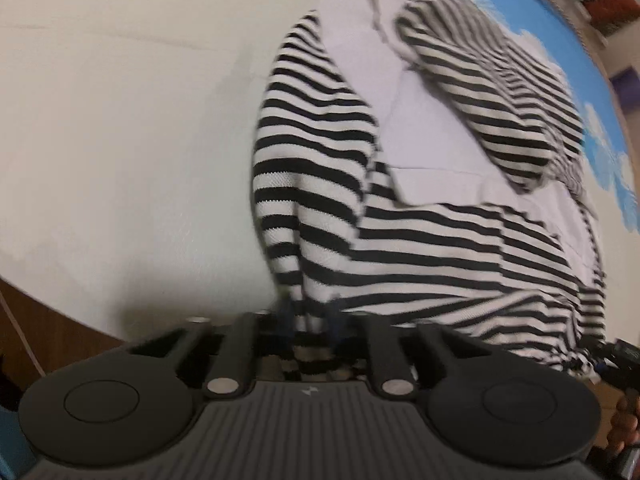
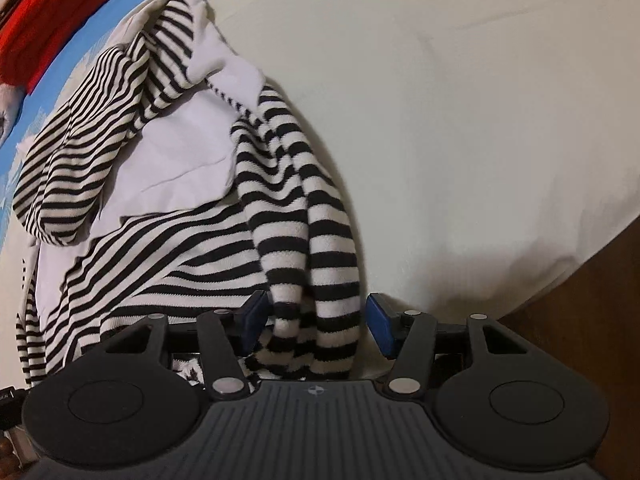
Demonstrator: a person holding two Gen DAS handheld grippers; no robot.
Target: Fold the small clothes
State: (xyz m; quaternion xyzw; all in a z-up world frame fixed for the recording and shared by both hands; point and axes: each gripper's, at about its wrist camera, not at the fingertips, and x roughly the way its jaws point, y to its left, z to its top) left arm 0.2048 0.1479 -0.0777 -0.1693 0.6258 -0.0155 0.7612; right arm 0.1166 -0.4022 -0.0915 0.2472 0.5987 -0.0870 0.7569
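Note:
A black-and-white striped top with white panels (image 1: pixel 420 208) lies crumpled on a cream bed sheet (image 1: pixel 120 140). My left gripper (image 1: pixel 310 320) is shut on its near hem, with fabric bunched between the blue pads. In the right wrist view the same top (image 2: pixel 180 200) spreads to the left. A striped sleeve (image 2: pixel 316 272) hangs between the blue pads (image 2: pixel 382 322) of my right gripper (image 2: pixel 316 322), which stand apart and open around it. The right gripper also shows at the left wrist view's right edge (image 1: pixel 616 360), by the hem.
The sheet has a blue patterned part (image 1: pixel 600 140) behind the top. A red cloth (image 2: pixel 48 12) lies at the far left in the right wrist view. The bed's near edge drops to a brown floor (image 2: pixel 580 320).

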